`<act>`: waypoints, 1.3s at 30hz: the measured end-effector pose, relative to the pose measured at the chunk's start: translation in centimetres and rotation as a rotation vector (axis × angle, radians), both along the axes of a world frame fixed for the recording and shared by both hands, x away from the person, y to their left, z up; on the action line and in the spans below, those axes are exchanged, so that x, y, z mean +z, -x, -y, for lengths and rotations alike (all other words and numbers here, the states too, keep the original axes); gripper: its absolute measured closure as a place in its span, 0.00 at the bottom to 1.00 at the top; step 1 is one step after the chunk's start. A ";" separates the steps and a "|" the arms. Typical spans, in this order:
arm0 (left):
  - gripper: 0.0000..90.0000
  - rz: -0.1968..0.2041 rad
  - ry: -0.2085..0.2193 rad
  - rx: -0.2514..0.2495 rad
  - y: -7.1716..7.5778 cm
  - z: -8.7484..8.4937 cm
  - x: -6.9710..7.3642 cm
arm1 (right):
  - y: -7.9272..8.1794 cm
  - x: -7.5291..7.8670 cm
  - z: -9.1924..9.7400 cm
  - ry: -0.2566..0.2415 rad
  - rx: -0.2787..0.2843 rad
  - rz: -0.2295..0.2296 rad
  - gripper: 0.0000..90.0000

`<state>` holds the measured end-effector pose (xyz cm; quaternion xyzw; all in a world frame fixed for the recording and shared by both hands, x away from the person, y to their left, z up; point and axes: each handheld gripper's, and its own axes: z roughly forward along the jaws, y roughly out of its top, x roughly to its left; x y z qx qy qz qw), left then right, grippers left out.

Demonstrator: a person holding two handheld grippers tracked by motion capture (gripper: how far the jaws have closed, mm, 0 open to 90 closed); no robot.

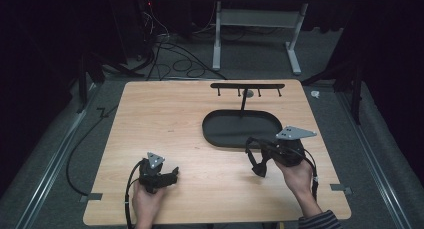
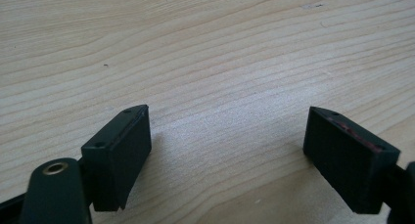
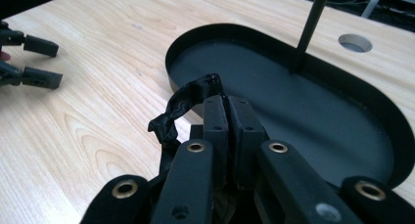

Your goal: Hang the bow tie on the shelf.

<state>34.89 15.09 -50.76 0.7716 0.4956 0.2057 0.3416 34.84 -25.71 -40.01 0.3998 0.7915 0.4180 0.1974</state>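
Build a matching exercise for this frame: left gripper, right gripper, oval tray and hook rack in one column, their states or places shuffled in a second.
Things:
1. left gripper
2. right gripper
3. oval tray
4. hook rack

States or places:
A. rises on a post from the tray
B. fingers spread, nothing between them
C. shut on a black strap
D. lies flat on the table, nothing in it

Pairs: 1-B, 2-C, 3-D, 4-A
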 end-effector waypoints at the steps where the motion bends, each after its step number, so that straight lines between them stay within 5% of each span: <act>1: 0.21 0.000 0.000 0.000 0.0 0.0 0.0 | 0.0 0.1 0.1 -0.003 -0.003 0.001 0.98; 39: 0.20 0.003 0.001 0.002 0.0 0.0 0.0 | -3.4 2.9 0.8 -0.071 -0.040 0.044 0.98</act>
